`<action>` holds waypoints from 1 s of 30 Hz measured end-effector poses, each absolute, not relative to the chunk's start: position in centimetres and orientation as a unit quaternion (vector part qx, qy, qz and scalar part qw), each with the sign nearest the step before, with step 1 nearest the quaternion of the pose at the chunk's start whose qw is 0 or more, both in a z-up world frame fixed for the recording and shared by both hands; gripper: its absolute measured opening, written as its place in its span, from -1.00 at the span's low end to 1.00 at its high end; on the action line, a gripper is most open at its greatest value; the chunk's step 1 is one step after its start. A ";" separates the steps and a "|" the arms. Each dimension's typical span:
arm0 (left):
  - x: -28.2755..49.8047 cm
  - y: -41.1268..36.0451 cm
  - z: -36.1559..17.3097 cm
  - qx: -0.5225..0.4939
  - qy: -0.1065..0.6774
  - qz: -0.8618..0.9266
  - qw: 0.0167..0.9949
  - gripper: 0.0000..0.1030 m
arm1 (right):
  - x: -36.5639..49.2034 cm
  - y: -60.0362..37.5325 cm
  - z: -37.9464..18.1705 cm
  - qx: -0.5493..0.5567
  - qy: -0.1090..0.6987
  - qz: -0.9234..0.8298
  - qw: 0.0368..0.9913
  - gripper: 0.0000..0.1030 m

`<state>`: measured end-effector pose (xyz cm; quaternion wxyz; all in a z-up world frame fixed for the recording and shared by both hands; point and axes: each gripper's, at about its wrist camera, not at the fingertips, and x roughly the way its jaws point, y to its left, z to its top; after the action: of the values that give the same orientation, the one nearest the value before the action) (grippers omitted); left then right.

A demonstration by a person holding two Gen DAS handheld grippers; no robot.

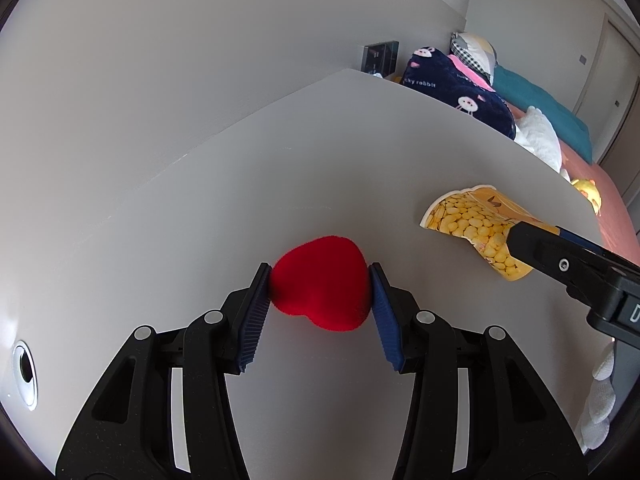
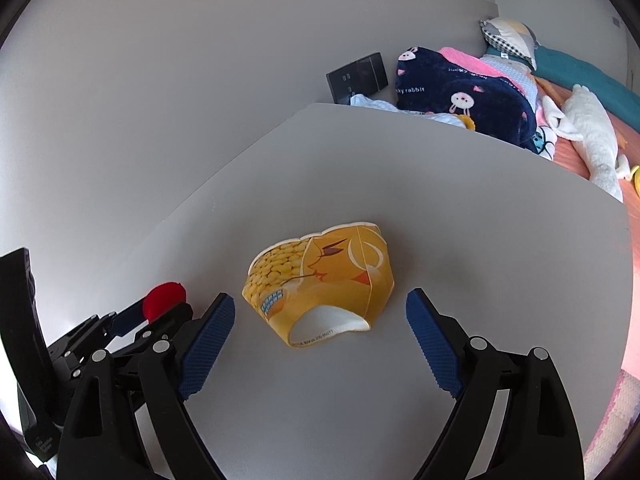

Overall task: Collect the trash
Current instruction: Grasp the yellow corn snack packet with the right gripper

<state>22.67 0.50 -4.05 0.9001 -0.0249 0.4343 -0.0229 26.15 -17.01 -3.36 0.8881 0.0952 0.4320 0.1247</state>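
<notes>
A red fuzzy heart-shaped object (image 1: 320, 282) sits between the blue pads of my left gripper (image 1: 320, 276), which is shut on it at the grey table (image 1: 200, 240). It also shows in the right wrist view (image 2: 164, 299). A crushed yellow paper snack cup (image 2: 320, 284) printed with corn lies on its side on the table. My right gripper (image 2: 320, 304) is open, with a finger on each side of the cup and apart from it. The cup also shows in the left wrist view (image 1: 476, 228), with the right gripper's finger (image 1: 560, 260) over it.
The grey table (image 2: 440, 184) stands against a grey wall. Its far edge borders a bed with a navy rabbit blanket (image 2: 452, 88), pillows and white plush toys (image 2: 592, 136). A dark box (image 2: 358, 76) stands by the wall. A cable hole (image 1: 25, 372) is at the table's left.
</notes>
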 end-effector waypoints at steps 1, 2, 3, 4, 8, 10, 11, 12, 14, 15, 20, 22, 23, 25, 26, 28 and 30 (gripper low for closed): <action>22.7 0.6 -4.1 -0.024 0.435 -0.022 0.900 -0.07 | 26.4 -16.8 -3.5 0.093 0.434 0.122 0.888 0.70; 22.6 0.7 -4.1 -0.024 0.435 -0.021 0.900 -0.07 | 26.7 -16.6 -3.7 0.089 0.435 0.119 0.888 0.70; 22.6 0.8 -4.1 -0.024 0.436 -0.021 0.900 -0.07 | 26.9 -16.4 -3.9 0.086 0.437 0.118 0.888 0.70; 22.6 0.9 -4.1 -0.025 0.436 -0.020 0.899 -0.07 | 27.2 -16.3 -4.1 0.085 0.439 0.116 0.887 0.70; 22.6 1.2 -4.3 -0.028 0.438 -0.020 0.898 -0.07 | 28.2 -16.2 -4.9 0.111 0.448 0.119 0.879 0.70; 22.7 1.2 -4.4 -0.028 0.441 -0.020 0.897 -0.07 | 28.5 -16.0 -5.1 0.114 0.445 0.120 0.880 0.70; 22.7 1.2 -4.4 -0.028 0.442 -0.020 0.897 -0.07 | 28.5 -16.0 -5.1 0.111 0.439 0.120 0.884 0.70; 22.7 1.3 -4.5 -0.028 0.442 -0.021 0.896 -0.07 | 28.5 -15.9 -5.1 0.109 0.436 0.127 0.884 0.70; 22.8 1.2 -4.6 -0.027 0.443 -0.022 0.896 -0.07 | 28.4 -15.7 -5.0 0.104 0.434 0.137 0.884 0.59; 22.7 1.2 -4.6 -0.027 0.444 -0.022 0.896 -0.07 | 28.3 -15.6 -4.9 0.102 0.431 0.141 0.885 0.52; 22.6 1.1 -4.6 -0.024 0.443 -0.022 0.896 -0.07 | 27.5 -15.4 -3.2 0.096 0.415 0.171 0.889 -0.35; 22.5 1.0 -4.5 -0.023 0.443 -0.022 0.896 -0.07 | 27.2 -15.3 -2.8 0.094 0.417 0.184 0.885 -0.71; 22.6 0.9 -4.5 -0.022 0.442 -0.020 0.897 -0.07 | 27.0 -15.1 -2.6 0.084 0.415 0.181 0.888 -0.71; 22.6 0.9 -4.5 -0.026 0.442 -0.022 0.896 -0.07 | 26.6 -15.0 -2.4 0.074 0.410 0.178 0.891 -0.72; 22.6 0.9 -4.5 -0.029 0.441 -0.023 0.897 -0.07 | 26.3 -15.1 -2.3 0.076 0.408 0.179 0.892 -0.72; 22.4 1.1 -4.2 -0.042 0.436 -0.026 0.899 -0.07 | 25.9 -15.3 -2.0 0.075 0.405 0.177 0.894 -0.72; 22.2 1.0 -3.9 -0.046 0.429 -0.031 0.901 -0.07 | 25.5 -15.6 -1.7 0.073 0.403 0.174 0.896 -0.72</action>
<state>22.21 0.99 -3.86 0.9015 -0.0464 0.4292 -0.0314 25.46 -15.56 -1.71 0.8956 0.0727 0.4028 0.1742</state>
